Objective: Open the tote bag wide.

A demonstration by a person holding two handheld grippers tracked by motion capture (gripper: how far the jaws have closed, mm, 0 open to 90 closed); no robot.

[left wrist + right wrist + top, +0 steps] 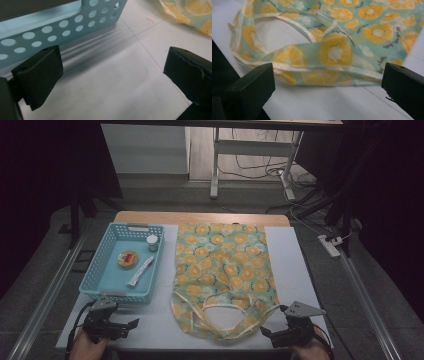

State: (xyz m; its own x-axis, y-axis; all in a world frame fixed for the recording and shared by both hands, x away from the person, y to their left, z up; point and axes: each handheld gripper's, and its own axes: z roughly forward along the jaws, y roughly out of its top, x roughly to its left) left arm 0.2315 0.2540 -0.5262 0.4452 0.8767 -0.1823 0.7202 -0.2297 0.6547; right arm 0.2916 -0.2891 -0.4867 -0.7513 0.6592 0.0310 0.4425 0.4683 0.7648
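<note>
A fabric bag (225, 270) printed with orange slices on pale green lies flat in the middle of the white mat, its handles (220, 317) toward the near edge. My right gripper (272, 334) rests at the near right, open, its jaws wide apart just short of the bag's handle strap (322, 60). My left gripper (131, 325) sits at the near left, open and empty, in front of the blue basket (112, 292). Its own view looks along the perforated basket wall (62, 27), with a corner of the bag (192, 12) at top right.
The blue basket holds a small white jar (152, 241), a round tin with a red label (127, 259) and a white tube (141, 271). The white mat (290, 265) covers a wooden table (200, 217). A power strip (330, 245) and cables lie on the floor beyond.
</note>
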